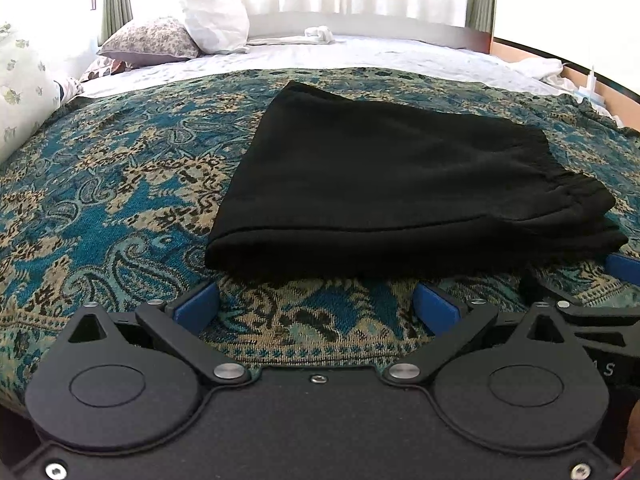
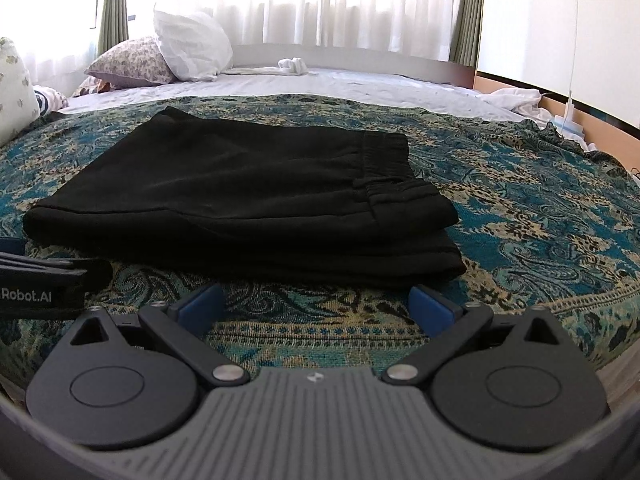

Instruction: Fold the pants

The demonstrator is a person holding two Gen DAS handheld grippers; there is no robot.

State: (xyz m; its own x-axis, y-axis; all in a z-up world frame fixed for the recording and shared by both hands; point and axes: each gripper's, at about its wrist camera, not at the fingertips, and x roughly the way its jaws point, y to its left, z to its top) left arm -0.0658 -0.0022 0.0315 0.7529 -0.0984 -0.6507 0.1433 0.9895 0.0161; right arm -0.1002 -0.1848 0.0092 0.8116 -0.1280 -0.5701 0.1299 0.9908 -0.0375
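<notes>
pants (image 1: 384, 184) folded on the bedspread (image 1: 120, 184), just ahead of both claws | long axis runs left-right | left gripper (image 1: 316, 306) and right gripper (image 2: 316, 304) both released, i'd say equally near

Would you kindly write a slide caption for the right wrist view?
Open right tongs hover before folded black pants lying on a teal paisley bedspread.

One folded pair of black pants (image 1: 392, 184) is lying on one patterned blanket (image 1: 120, 184). Two grippers, left gripper (image 1: 316, 304) and right gripper (image 2: 316, 304), are showing, and three pillows (image 1: 216, 20) are resting behind.
</notes>
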